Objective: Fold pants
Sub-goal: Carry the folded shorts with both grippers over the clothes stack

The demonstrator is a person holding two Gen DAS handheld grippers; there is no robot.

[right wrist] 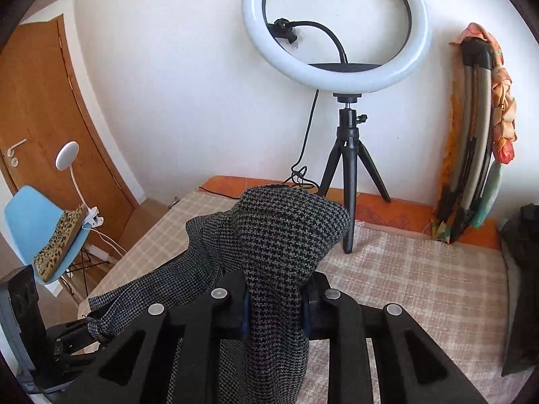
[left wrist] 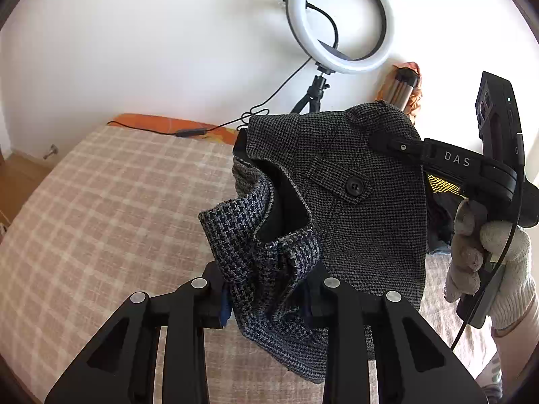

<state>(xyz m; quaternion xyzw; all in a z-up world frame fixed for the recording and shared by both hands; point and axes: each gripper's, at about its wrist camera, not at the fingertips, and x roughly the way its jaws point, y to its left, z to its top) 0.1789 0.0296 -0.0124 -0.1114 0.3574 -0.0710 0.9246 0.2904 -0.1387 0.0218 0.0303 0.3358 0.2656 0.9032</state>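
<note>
The pants (left wrist: 353, 202) are grey-and-black houndstooth with a black button on a pocket flap. Both grippers hold them up above the checked bed cover. My left gripper (left wrist: 269, 299) is shut on a bunched fold of the fabric near the waist. My right gripper (right wrist: 274, 313) is shut on another part of the pants (right wrist: 286, 245), which bulges up over its jaws. In the left wrist view the right gripper (left wrist: 387, 143) reaches in from the right, clamped on the top edge of the pants and held by a gloved hand (left wrist: 488, 262).
A ring light on a small black tripod (right wrist: 347, 168) stands at the back of the bed (right wrist: 404, 276), its cable (left wrist: 209, 128) trailing over the cover. A folded rack with orange cloth (right wrist: 478, 141) leans on the wall. A blue chair (right wrist: 37, 232) and door are left.
</note>
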